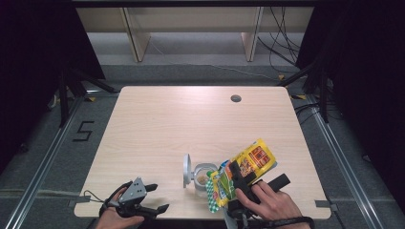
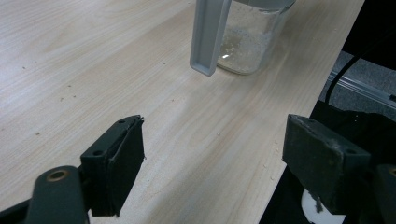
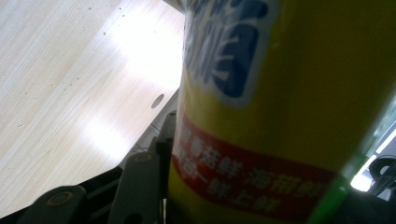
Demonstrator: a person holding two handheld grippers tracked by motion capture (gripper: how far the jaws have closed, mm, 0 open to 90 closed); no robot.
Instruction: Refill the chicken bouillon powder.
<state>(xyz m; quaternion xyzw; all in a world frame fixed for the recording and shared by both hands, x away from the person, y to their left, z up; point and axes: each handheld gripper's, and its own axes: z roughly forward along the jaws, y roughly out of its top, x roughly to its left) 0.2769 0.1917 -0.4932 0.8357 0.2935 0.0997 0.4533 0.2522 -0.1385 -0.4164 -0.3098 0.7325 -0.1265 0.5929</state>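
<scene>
A wooden table carries a small glass jar near its front edge, its grey lid flipped up on the left side and some pale grains inside. A dark round hole sits in the tabletop toward the far edge. The jar stands just left of the yellow bag, between the two grippers, and the raised lid stands between the jar's mouth and the left side.

The bag is at the front right of the table, held above it by the right gripper, whose jaws clamp its middle. Its long axis runs slantwise, one end up toward the far right, the other dipping down beside the jar.

The left gripper rests at the front left corner with jaws spread apart and nothing between them, pointing toward the jar.
</scene>
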